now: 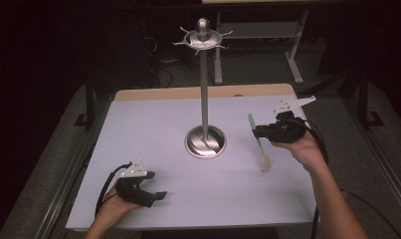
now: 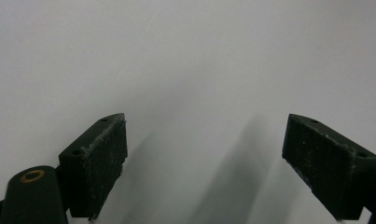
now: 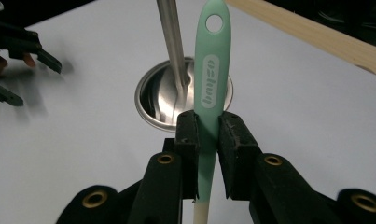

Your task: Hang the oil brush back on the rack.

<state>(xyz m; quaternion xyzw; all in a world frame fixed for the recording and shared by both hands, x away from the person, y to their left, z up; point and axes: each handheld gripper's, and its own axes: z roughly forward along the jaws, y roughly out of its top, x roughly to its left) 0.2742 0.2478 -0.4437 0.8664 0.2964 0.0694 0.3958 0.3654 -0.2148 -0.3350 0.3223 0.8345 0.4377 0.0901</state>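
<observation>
— Mint-green handle, that is what the right gripper (image 3: 206,140) has: its two fingers (image 3: 188,140) are closed flat against the sides of a spatula (image 3: 210,79), about where the green meets the pale lower part

— And where is the spatula relative to the metal stand (image 1: 205,89)?

— Just to the right of the stand's round base, apart from it. From the high view the spatula (image 1: 257,142) slants, green end up and away from the person, cream blade down close to the white bench (image 1: 153,139); I cannot tell whether the blade touches it

— The hole in the handle?

— At the top end, in front of the stand's pole in the right gripper view, not on any hook of the crown at the top

— The other hand?

— The left gripper (image 1: 155,196) lies low over the bench, well left of the stand's base and nearer the person. Its fingers (image 2: 99,163) stand wide apart with nothing but bare bench between them
</observation>
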